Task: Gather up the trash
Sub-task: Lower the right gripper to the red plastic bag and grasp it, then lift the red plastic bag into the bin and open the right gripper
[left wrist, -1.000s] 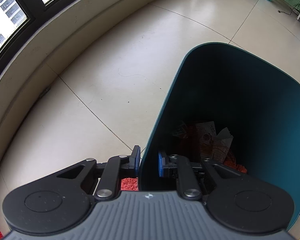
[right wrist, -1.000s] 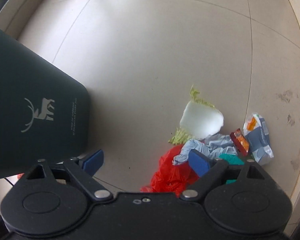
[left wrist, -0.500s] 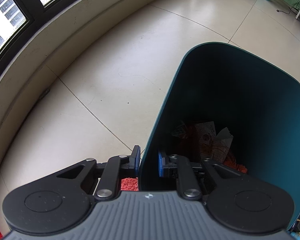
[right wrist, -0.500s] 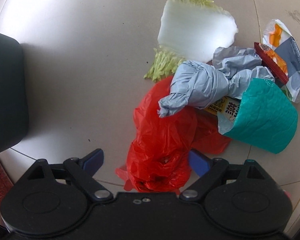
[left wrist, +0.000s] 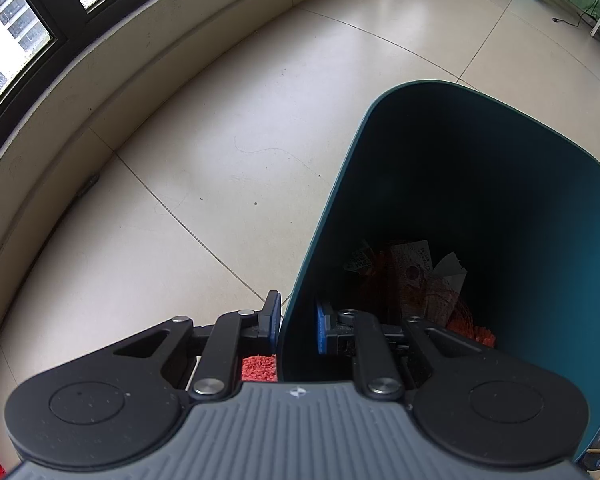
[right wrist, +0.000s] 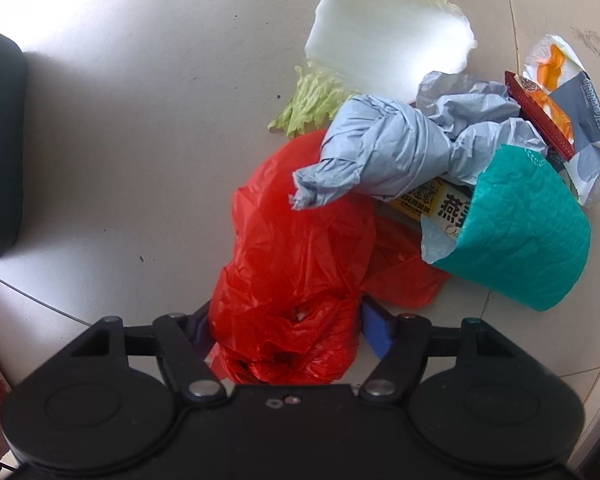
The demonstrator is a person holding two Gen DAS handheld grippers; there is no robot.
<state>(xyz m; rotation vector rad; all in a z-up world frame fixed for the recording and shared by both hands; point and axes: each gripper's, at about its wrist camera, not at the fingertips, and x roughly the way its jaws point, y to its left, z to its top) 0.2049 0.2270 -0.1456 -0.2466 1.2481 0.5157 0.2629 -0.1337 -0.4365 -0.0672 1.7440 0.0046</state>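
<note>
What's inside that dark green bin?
Inside the bin, at the bottom, lie crumpled paper scraps on some orange-red trash. Whatever lies under them, and the near corner behind the left gripper, is hidden.

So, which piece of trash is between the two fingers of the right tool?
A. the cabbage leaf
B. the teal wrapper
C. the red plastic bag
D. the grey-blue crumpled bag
C: the red plastic bag lies between the fingers of the right tool, the other trash beyond them.

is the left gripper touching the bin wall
Touching. The left wrist view shows the left gripper shut on the teal trash bin, one blue pad on each side of its wall.
</note>
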